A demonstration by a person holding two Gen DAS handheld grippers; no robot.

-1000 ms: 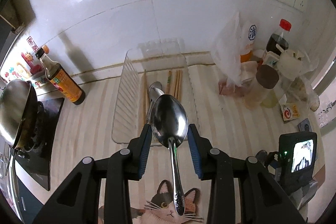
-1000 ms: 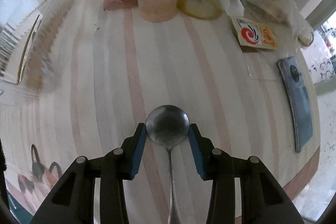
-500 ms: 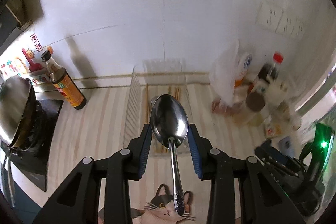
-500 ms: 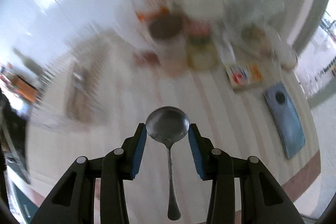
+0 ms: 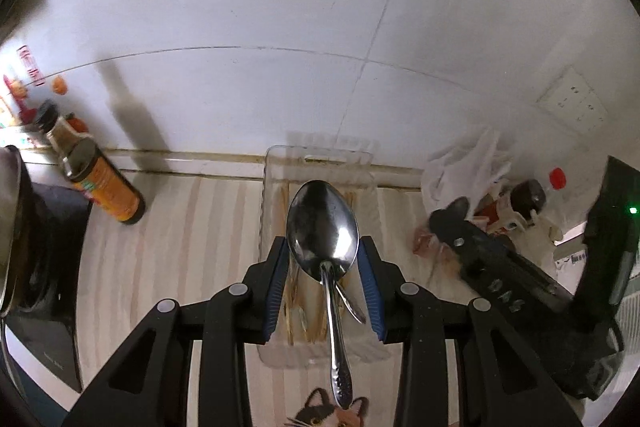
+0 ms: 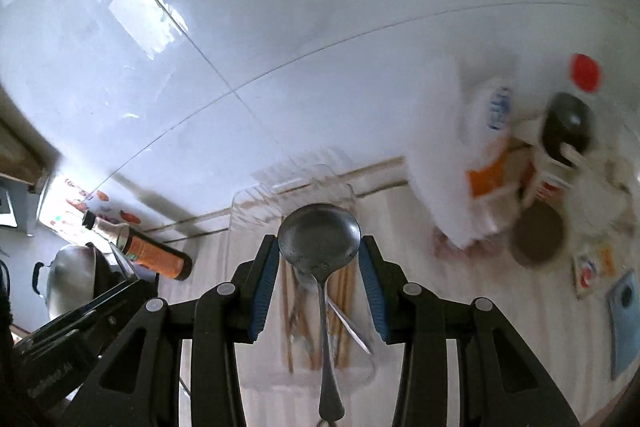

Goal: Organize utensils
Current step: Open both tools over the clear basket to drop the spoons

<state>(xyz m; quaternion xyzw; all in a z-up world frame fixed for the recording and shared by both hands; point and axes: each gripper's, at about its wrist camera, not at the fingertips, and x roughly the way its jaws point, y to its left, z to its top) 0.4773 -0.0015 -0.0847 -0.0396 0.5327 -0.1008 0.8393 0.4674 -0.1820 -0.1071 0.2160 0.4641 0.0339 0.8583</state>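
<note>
Both sets of jaws are clamped on spoon bowls: the left gripper (image 5: pixel 323 259) pinches an oval spoon (image 5: pixel 322 227) across its bowl, handle dangling down, and the right gripper (image 6: pixel 319 259) does the same with a round spoon (image 6: pixel 319 239).

Biggest thing first: the striped counter (image 5: pixel 192 247) has no loose cutlery showing on the bare parts in these views. Next, the clear tray (image 5: pixel 276 163) against the wall, right under both grippers, and it already holds wooden chopsticks (image 6: pixel 286 307) and 1 metal utensil (image 5: pixel 352 303) lying lengthways. So part of the sorting looks done. What's left, by my read, is these 2 spoons, both hanging above the tray, neither touching it.

Off to the side, a sauce bottle (image 5: pixel 102 187) and a cluster of jars and bags (image 6: pixel 500 163) sit well apart from the tray.
</note>
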